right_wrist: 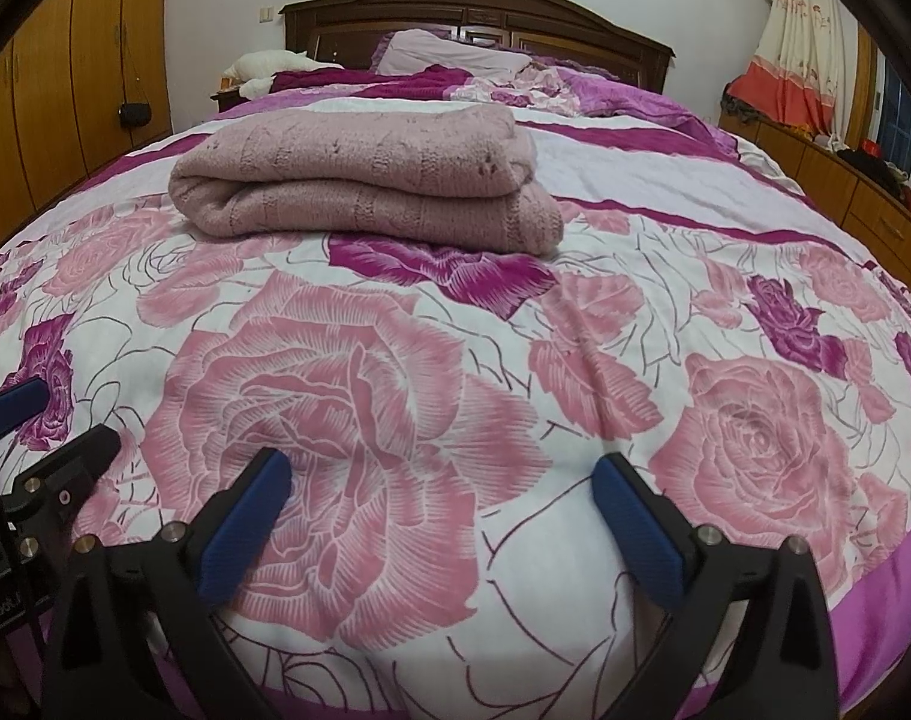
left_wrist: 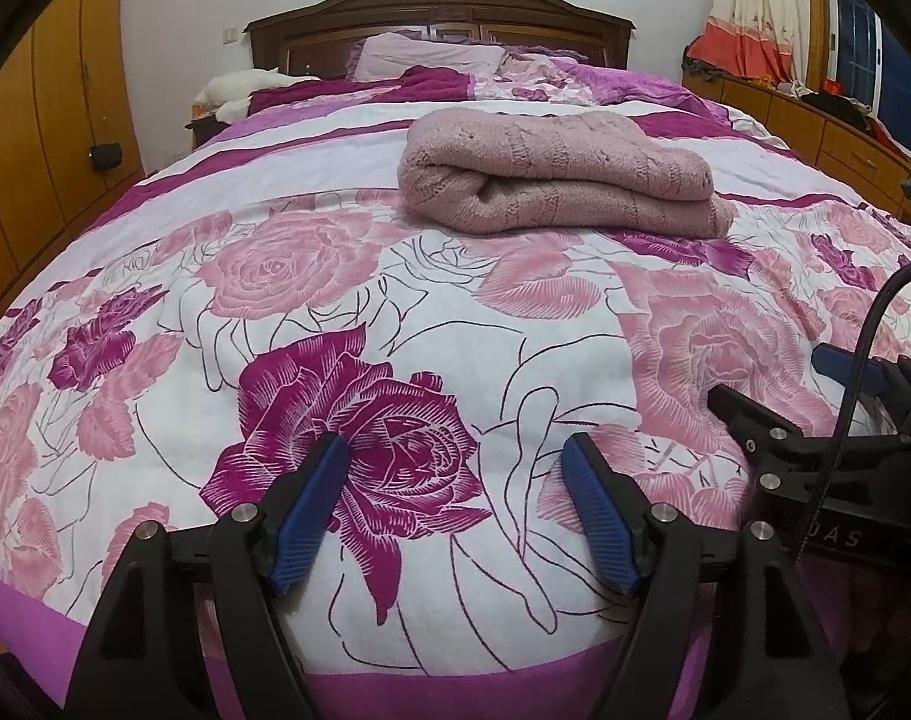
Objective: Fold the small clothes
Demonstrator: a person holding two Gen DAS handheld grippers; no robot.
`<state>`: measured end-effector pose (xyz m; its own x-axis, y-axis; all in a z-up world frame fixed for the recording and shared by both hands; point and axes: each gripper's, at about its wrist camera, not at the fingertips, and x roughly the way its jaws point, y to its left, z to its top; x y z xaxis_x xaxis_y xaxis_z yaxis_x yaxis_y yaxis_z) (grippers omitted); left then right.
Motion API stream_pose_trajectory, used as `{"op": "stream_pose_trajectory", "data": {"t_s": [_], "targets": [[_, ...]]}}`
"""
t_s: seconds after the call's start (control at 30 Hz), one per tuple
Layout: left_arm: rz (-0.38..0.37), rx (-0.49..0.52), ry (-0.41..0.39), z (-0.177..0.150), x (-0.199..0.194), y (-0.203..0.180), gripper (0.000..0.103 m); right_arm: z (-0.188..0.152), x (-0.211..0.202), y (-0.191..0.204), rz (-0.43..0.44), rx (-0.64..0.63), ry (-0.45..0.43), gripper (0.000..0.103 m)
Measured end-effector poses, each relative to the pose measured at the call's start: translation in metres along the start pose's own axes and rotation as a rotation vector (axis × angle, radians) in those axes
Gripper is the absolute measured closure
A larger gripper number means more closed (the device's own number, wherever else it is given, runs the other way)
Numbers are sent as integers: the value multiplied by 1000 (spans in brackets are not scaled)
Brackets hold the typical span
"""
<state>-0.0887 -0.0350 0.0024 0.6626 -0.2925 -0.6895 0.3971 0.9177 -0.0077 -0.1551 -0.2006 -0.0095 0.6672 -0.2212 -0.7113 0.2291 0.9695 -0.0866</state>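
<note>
A dusty-pink knitted garment (left_wrist: 560, 171) lies folded in a thick bundle on the rose-printed bedspread (left_wrist: 395, 300), in the middle of the bed; it also shows in the right wrist view (right_wrist: 365, 180). My left gripper (left_wrist: 455, 450) is open and empty, low over the bed's near edge, well short of the garment. My right gripper (right_wrist: 440, 468) is open and empty, also near the front edge. The right gripper shows at the right of the left wrist view (left_wrist: 773, 396), and the left gripper at the left edge of the right wrist view (right_wrist: 53, 414).
A dark wooden headboard (left_wrist: 440, 15) and pillows (left_wrist: 431, 57) are at the far end. Orange wooden wardrobes (left_wrist: 47, 120) stand on the left. A low wooden cabinet (left_wrist: 845, 144) with clutter and a curtain (left_wrist: 749, 12) are on the right.
</note>
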Motion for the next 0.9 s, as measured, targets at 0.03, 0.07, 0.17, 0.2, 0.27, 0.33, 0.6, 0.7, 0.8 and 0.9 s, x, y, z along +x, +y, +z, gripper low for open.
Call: {"op": "stream_pose_trajectory", "data": {"t_s": [0.03,0.07,0.17,0.2,0.27,0.33,0.6,0.7,0.8,0.9], "targets": [[0,0,0,0,0,0,50,-1,-1,-1,0,1,0,1],[-1,-1,0,0,1,0,50,-1,-1,-1,0,1,0,1],[-1,0,0,1,1,-1,50,1,1,-2,1,1,0,1],[-1,0,0,0,0,-1,50,2,2,-1,1,1,0,1],[0,0,-1,0,0,-1,50,1,0,-2,1,2,0,1],[0,1,-1,1,1,-1,49,1,1,-2,0,2,0,1],[0,1,-2,0,1,-1,49,0,0,-1,0,3,-1,1],[1,1,-2,0,0,-1,48,0,1,-1,0,2,-1,1],[0,0,-1,0,1,-1,48,-1,0,-1,0,3,-1,1],[1,0,-2,0,0,-1,48,0,1,0,0,4,-2,1]]}}
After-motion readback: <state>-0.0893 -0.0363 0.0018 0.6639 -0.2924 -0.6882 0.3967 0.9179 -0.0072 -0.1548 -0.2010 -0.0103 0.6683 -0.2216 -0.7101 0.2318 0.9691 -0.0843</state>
